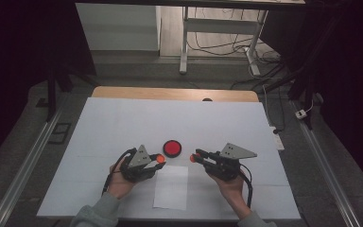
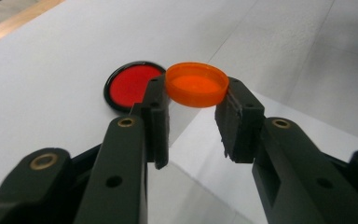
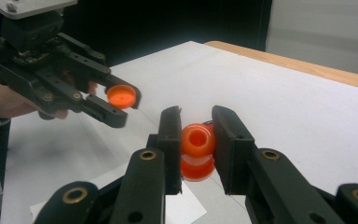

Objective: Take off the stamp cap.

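Note:
My left gripper [image 1: 159,159] is shut on a shallow orange cap [image 1: 160,159], pinched by its rim between the pads with its hollow side up [image 2: 196,85]. My right gripper [image 1: 194,157] is shut on a small orange bottle [image 3: 198,150] whose open neck faces the camera. The two grippers face each other a short way apart above the white table [image 1: 123,123]. In the right gripper view the left gripper [image 3: 116,100] holds the cap [image 3: 121,96] at upper left. A red disc with a black rim [image 1: 172,148] lies flat on the table just beyond the gap between them [image 2: 131,85].
A white sheet of paper [image 1: 171,187] lies on the table below the grippers, near the front edge. The table's far edge shows a wooden strip [image 1: 170,93]. Beyond it stand desk legs [image 1: 184,42] and loose cables on the floor.

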